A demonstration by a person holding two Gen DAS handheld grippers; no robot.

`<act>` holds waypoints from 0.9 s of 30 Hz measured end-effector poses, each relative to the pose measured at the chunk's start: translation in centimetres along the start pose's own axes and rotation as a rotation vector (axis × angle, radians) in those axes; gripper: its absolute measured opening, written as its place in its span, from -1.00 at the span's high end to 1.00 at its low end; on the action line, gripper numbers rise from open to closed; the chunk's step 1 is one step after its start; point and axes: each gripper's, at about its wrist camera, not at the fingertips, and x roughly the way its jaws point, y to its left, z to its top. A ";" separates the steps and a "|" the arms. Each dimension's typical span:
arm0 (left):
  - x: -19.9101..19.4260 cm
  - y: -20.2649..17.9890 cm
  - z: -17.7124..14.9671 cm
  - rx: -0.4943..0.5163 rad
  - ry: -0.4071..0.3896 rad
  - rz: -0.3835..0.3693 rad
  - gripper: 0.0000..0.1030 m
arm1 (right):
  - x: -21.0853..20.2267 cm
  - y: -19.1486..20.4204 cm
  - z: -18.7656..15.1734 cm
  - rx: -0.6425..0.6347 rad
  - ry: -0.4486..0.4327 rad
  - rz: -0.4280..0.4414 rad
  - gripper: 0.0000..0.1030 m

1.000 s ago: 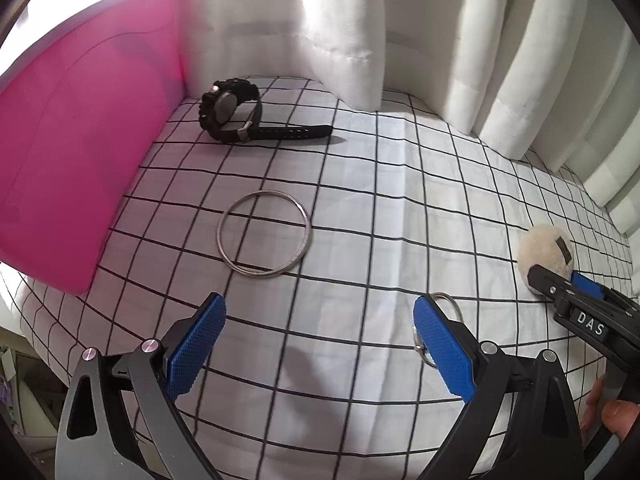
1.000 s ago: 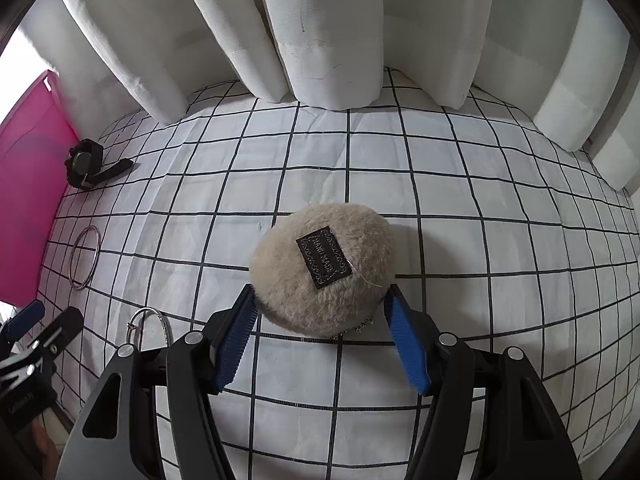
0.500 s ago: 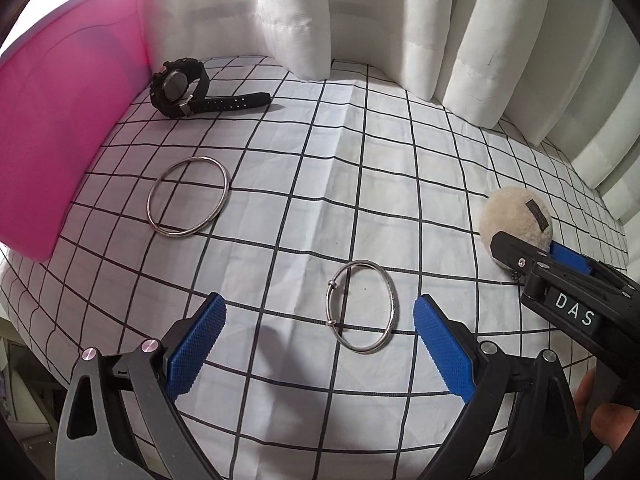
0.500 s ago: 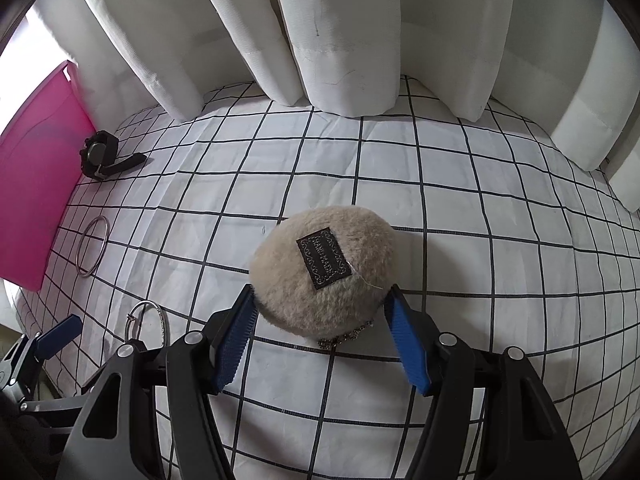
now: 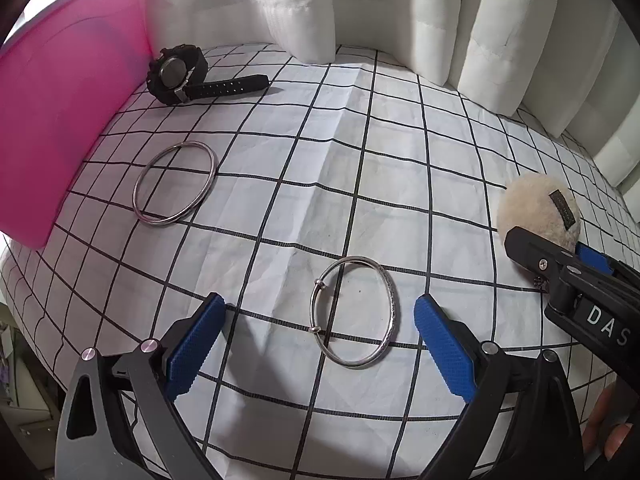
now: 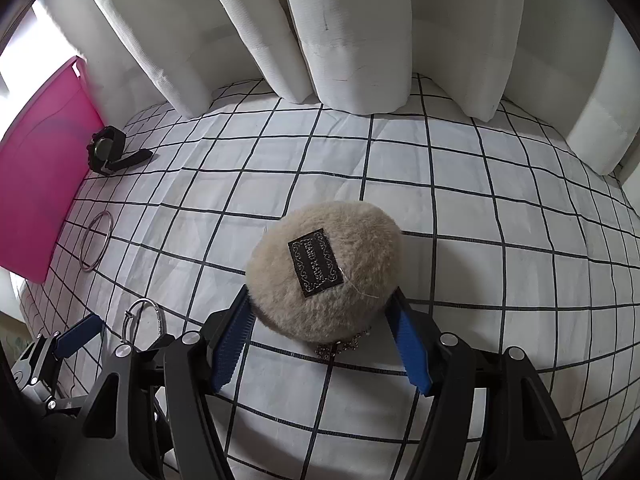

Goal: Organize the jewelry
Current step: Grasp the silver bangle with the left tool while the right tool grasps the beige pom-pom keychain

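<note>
A silver bangle with two small beads (image 5: 355,312) lies flat on the checked cloth between the blue fingertips of my open left gripper (image 5: 320,344); it also shows in the right wrist view (image 6: 144,316). A plain silver ring bangle (image 5: 175,182) lies further left, and a black wristwatch (image 5: 180,74) lies beyond it beside the pink bin (image 5: 60,92). My right gripper (image 6: 324,344) is shut on a beige furry pouch (image 6: 324,272) with a black label; a small chain (image 6: 340,346) hangs under it.
White curtains (image 6: 340,32) hang along the far edge of the cloth. The pink bin stands at the left edge (image 6: 36,176). My right gripper and the pouch (image 5: 536,212) sit at the right of the left wrist view.
My left gripper has moved right and forward, so the beaded bangle now lies between its fingertips. The right gripper has kept its hold on the pouch and barely moved.
</note>
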 end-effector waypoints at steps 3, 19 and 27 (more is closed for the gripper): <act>0.2 0.0 0.1 -0.004 -0.017 0.001 -0.88 | 0.2 0.0 0.1 -0.004 -0.007 -0.001 -0.25; -0.9 -0.8 -1.7 -0.014 -0.129 0.013 -0.56 | 1.0 0.8 0.1 -0.097 -0.060 -0.059 -0.26; -1.8 -2.3 -2.1 0.064 -0.167 0.014 0.20 | 1.2 1.0 0.1 -0.128 -0.068 -0.086 -0.11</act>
